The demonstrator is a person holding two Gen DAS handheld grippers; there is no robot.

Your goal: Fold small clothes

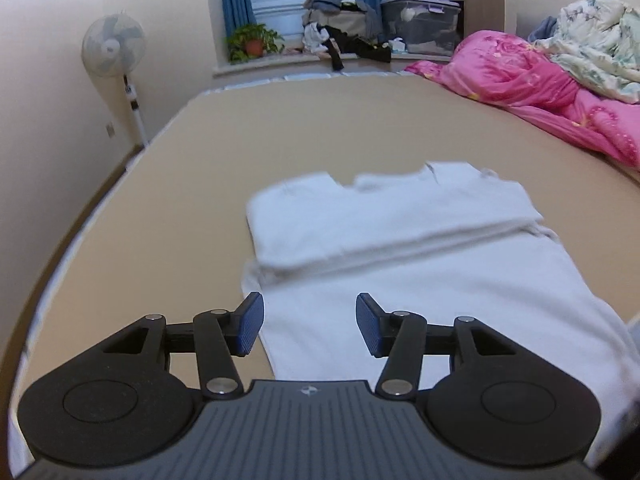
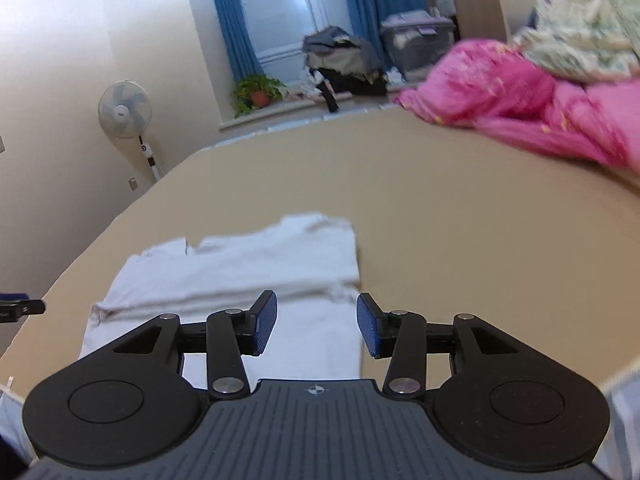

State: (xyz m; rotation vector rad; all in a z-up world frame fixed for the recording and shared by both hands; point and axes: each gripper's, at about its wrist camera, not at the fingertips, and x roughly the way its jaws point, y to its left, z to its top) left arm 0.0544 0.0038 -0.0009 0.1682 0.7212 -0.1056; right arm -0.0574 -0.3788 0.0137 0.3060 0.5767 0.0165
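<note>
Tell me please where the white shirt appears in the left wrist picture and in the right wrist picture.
Left wrist view: the white shirt lies centre to lower right, ahead of the gripper.
Right wrist view: the white shirt lies centre-left, partly behind the gripper.
Shared landmark: the standing fan by the left wall.

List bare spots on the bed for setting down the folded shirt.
Free: tan mattress between the white shirt and the windowsill, also left of the shirt to the bed edge. Crowded: far right, pink quilt and floral blanket.
</note>
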